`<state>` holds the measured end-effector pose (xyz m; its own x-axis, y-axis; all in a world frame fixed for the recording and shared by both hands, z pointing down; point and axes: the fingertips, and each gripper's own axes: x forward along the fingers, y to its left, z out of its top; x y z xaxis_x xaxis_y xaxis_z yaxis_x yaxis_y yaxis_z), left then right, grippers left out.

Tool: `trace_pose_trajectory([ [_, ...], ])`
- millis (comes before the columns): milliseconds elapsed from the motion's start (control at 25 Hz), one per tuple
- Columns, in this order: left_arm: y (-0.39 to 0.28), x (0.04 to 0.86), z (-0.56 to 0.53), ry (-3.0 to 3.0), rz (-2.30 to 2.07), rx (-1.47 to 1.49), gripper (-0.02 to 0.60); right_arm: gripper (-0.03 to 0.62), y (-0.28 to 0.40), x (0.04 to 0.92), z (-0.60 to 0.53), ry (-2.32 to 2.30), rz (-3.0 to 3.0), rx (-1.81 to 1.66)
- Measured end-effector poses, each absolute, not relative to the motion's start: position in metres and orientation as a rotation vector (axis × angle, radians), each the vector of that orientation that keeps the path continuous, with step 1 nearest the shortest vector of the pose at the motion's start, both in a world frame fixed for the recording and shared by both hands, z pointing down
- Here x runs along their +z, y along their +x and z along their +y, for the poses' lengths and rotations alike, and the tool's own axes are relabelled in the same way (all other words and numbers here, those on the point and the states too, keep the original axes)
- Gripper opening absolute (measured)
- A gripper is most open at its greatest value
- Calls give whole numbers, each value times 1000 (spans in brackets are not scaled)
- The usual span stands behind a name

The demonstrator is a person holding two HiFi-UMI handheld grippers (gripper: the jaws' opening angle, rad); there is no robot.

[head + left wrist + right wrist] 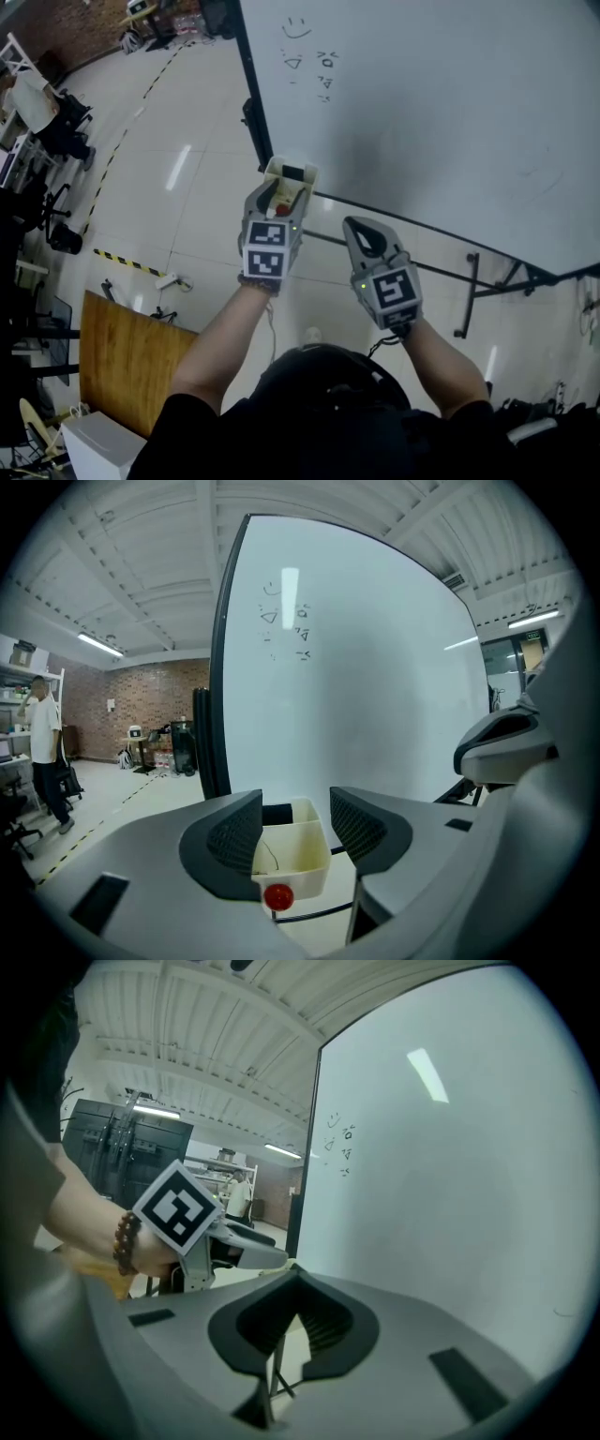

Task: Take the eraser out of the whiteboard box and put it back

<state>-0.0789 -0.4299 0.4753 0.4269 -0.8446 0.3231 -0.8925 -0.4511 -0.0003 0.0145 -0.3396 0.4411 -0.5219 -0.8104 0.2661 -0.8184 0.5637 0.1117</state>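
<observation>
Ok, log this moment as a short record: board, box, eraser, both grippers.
whiteboard: upright, small scribbles near its upper left corner
box: cream, two compartments, at the whiteboard's lower corner
eraser: dark, lying in the box's far compartment, not yet taken out
red ball: on the box's near wall
left gripper: jaws apart, lined up on the box, pads pressing on nothing
right gripper: jaws together, nothing between them, beside the left gripper
</observation>
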Motion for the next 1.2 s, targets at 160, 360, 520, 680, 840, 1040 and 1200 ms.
trace_pose_trajectory([
  [160, -78, 488, -457, 2487, -1536, 486, 222, 18, 17, 451, -352, 1352, -2496, 60],
  [360, -75, 500, -481, 2456, -1534, 566, 267, 18, 22, 460, -363, 1368, -2480, 89],
  [520, -72, 511, -493, 2438, -1533, 636, 321, 18, 24, 463, -367, 1375, -2473, 96],
  [680, -68, 521, -498, 2418, -1509, 675, 321, 18, 28, 466, -370, 1389, -2467, 115],
  [840, -66, 529, -504, 2393, -1493, 709, 320, 18, 31, 467, -372, 1396, -2460, 117],
  [1040, -72, 538, -511, 2341, -1481, 710, 319, 18, 33, 469, -375, 1407, -2457, 126],
  [1200, -75, 543, -514, 2320, -1488, 745, 319, 18, 34, 471, -374, 1411, -2451, 128],
])
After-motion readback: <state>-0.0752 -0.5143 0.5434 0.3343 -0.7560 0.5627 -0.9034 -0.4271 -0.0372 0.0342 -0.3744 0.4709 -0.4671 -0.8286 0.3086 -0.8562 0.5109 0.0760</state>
